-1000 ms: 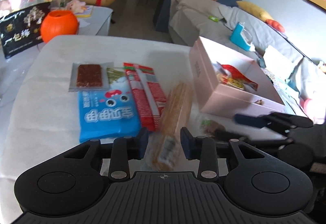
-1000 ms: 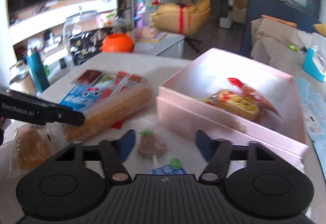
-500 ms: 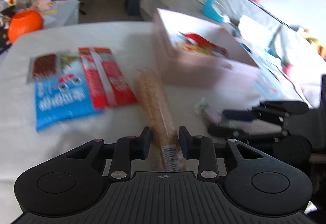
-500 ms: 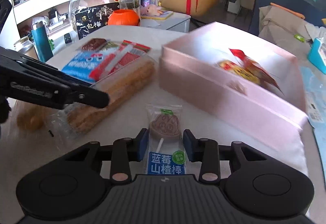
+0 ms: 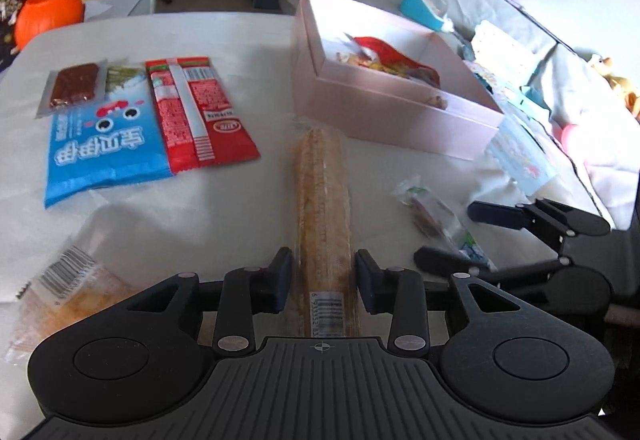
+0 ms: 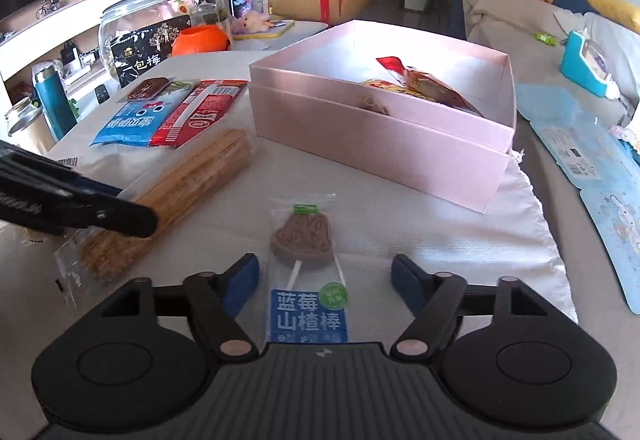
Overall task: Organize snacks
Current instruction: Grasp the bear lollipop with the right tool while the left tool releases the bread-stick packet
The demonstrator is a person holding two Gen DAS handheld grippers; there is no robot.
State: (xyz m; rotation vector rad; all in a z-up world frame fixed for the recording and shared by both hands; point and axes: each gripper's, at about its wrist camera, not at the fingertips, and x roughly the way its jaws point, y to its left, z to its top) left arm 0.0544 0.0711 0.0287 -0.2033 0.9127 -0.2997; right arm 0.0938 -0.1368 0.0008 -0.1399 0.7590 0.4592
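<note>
A long brown biscuit stick pack (image 5: pixel 324 200) lies on the white table, its near end between the pads of my left gripper (image 5: pixel 323 282), which close on its sides. It also shows in the right wrist view (image 6: pixel 188 196). A hawthorn lollipop in clear wrap (image 6: pixel 306 260) lies between the wide-open fingers of my right gripper (image 6: pixel 325 282), untouched. The pink box (image 6: pixel 384 144) with a red snack bag inside stands beyond; it also shows in the left wrist view (image 5: pixel 384 100).
A blue packet (image 5: pixel 100 144), a red packet (image 5: pixel 192 112) and a brown bar (image 5: pixel 74 86) lie at the left. A bread pack (image 5: pixel 60 300) lies near left. An orange pumpkin bucket (image 5: pixel 48 12) stands far left. Blue cards (image 6: pixel 592 160) lie right of the box.
My right gripper has opened wide around the lollipop, which lies on the table. My left gripper has stayed around the biscuit pack's end and the view has steadied.
</note>
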